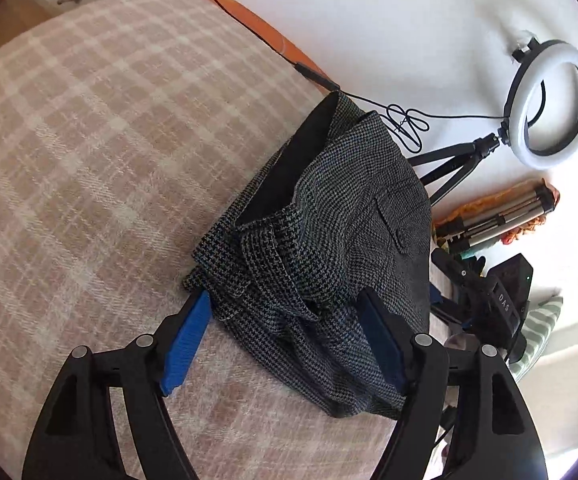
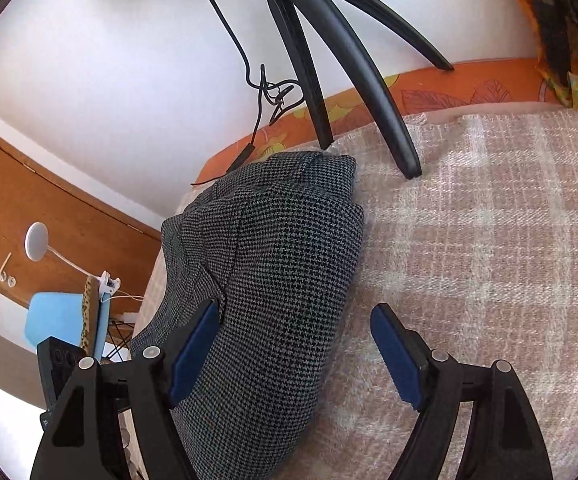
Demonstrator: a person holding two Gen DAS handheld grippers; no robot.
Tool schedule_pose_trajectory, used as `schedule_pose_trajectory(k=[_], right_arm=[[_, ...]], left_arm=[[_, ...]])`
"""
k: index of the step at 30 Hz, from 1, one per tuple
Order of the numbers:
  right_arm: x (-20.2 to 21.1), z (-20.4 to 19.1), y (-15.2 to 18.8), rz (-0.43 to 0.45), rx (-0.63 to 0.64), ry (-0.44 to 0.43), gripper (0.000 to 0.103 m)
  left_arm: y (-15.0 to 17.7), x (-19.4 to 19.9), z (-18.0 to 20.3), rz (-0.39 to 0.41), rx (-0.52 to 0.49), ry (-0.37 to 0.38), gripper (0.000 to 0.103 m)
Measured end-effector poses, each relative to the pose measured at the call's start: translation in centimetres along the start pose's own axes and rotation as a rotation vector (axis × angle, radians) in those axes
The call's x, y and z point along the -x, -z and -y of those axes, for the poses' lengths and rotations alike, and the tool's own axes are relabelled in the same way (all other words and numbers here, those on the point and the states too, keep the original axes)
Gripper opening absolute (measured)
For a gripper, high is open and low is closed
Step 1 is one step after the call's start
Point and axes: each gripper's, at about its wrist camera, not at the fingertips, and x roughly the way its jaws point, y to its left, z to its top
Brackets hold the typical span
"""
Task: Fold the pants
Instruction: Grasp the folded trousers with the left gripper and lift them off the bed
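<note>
- Pants [image 1: 329,232], grey houndstooth, lie bunched in a compact stack on my checked blanket [image 1: 89,160], near its edge by the wall.
- Folding looks mostly done, I judge; the waistband end is rumpled and layers sit uneven, so squaring up is left.
- My left gripper [image 1: 285,336] stands wide, its fingers straddling the near end of the stack, clamping nothing.
- My right gripper [image 2: 293,348] is also wide, one finger against the cloth, the other over bare blanket.
- A ring light [image 1: 551,104] on its tripod [image 2: 329,60] stands just beyond.
</note>
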Motion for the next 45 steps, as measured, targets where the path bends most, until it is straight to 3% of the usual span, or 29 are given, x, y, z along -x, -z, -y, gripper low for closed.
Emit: schedule_pose_trajectory(k=[5, 9, 15, 17, 19, 21, 22, 23, 26, 35, 45], right_arm=[[-1.1, -0.1, -0.2, 0.029, -0.034, -0.040, 0.082], [-1.0, 0.2, -0.1, 0.034, -0.076, -0.057, 0.081], [-1.5, -0.8, 0.1, 0.036, -0.031, -0.037, 0.079], [-2.1, -1.5, 0.2, 0.030, -0.026, -0.030, 0.078], [-2.6, -2.3, 0.2, 0.024, -0.012, 0.000, 0.073], [-2.9, -2.7, 0.2, 0.018, 0.004, 0.026, 0.053], [-2.8, -2.9, 0.2, 0.019, 0.009, 0.031, 0.049], [-2.9, -3.4, 0.3, 0.025, 0.014, 0.032, 0.040], [-2.0, -4.2, 0.6, 0.052, 0.054, 0.052, 0.027], [0.5, -9.1, 1.4, 0.112, 0.230, 0.164, 0.018], [3.5, -11.8, 2.9, 0.143, 0.312, 0.217, 0.017]], left_arm=[[-0.7, -0.5, -0.6, 0.027, 0.032, 0.018, 0.078], [0.6, -0.1, -0.3, 0.029, -0.023, -0.061, 0.080], [-0.3, -0.6, -1.3, 0.051, 0.044, -0.008, 0.085], [-0.6, -1.0, -1.1, 0.070, 0.057, 0.007, 0.094], [-0.7, -1.5, -0.7, 0.088, 0.068, 0.027, 0.100], [-0.7, -1.9, -0.1, 0.099, 0.029, 0.012, 0.100], [-0.7, -2.1, 0.3, 0.107, 0.005, -0.003, 0.095], [-0.7, -2.2, 0.4, 0.115, -0.007, -0.020, 0.077], [-0.8, -2.6, 0.2, 0.113, -0.010, -0.008, 0.052], [0.3, -1.1, 3.2, 0.169, -0.193, -0.024, 0.032], [2.4, 0.8, 5.2, 0.180, -0.299, -0.029, 0.029]])
